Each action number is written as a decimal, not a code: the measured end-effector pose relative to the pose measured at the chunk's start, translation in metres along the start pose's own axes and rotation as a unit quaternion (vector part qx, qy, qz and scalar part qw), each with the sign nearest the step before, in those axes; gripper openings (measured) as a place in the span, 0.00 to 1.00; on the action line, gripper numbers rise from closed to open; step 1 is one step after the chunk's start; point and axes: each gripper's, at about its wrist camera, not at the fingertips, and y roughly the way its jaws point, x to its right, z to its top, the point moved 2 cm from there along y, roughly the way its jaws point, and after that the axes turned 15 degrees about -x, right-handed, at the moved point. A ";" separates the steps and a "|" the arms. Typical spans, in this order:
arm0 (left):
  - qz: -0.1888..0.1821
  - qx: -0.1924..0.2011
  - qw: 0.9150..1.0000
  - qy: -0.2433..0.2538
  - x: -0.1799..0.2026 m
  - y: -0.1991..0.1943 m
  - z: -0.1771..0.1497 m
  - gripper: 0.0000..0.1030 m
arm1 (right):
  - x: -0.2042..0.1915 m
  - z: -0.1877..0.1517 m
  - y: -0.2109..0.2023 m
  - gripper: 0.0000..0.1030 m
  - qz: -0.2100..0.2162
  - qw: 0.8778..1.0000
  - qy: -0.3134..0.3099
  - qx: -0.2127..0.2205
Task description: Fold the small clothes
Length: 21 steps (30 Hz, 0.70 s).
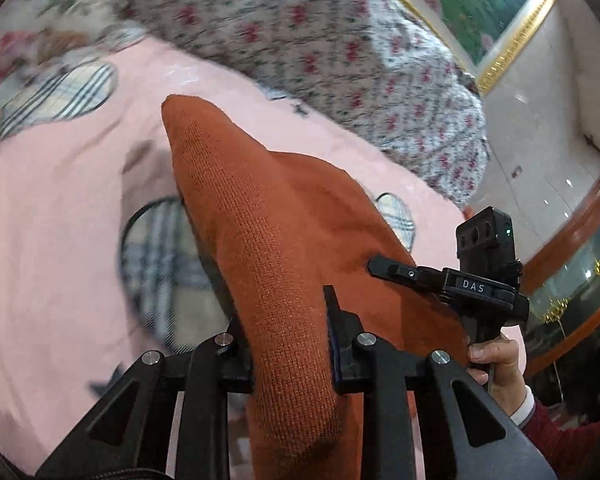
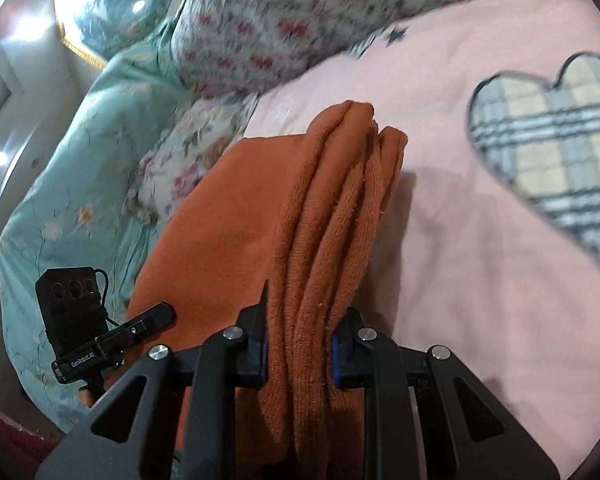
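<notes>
An orange knit garment (image 1: 260, 216) is lifted off the pink bedspread (image 1: 52, 208), stretched between both grippers. My left gripper (image 1: 288, 344) is shut on a bunched fold of it, and the cloth rises past the pads in a thick ridge. My right gripper (image 2: 300, 340) is shut on several gathered layers of the same garment (image 2: 228, 208), which hangs flat to the left of the folds. The right gripper (image 1: 384, 270) also shows in the left wrist view, pressed against the cloth, with a hand (image 1: 496, 360) on its handle. The left gripper (image 2: 156, 316) shows at the garment's left edge in the right wrist view.
The bedspread carries plaid heart patches (image 2: 548, 152). A bulky quilt with red flowers (image 1: 320, 36) lies along the far side. A teal floral cover (image 2: 60, 200) and a flowered pillow (image 2: 188, 152) lie left of the garment. A gold-framed painting (image 1: 480, 0) hangs on the wall, above a wooden cabinet (image 1: 580, 264).
</notes>
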 end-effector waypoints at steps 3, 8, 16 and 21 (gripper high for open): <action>0.012 -0.019 0.999 -0.023 -0.022 0.012 -0.017 0.24 | -0.002 -0.006 0.019 0.22 -0.016 1.000 0.000 -0.017; -0.005 -0.024 0.998 -0.059 -0.042 0.022 -0.033 0.29 | 0.019 -0.019 0.023 0.24 -0.019 0.999 0.035 -0.015; 0.035 -0.020 0.996 -0.074 -0.043 0.000 -0.037 0.45 | 0.017 -0.024 0.008 0.47 -0.074 0.995 0.060 -0.005; 0.065 0.021 0.993 -0.092 -0.052 -0.033 -0.030 0.45 | 0.000 -0.015 -0.034 0.48 -0.110 0.992 0.037 0.057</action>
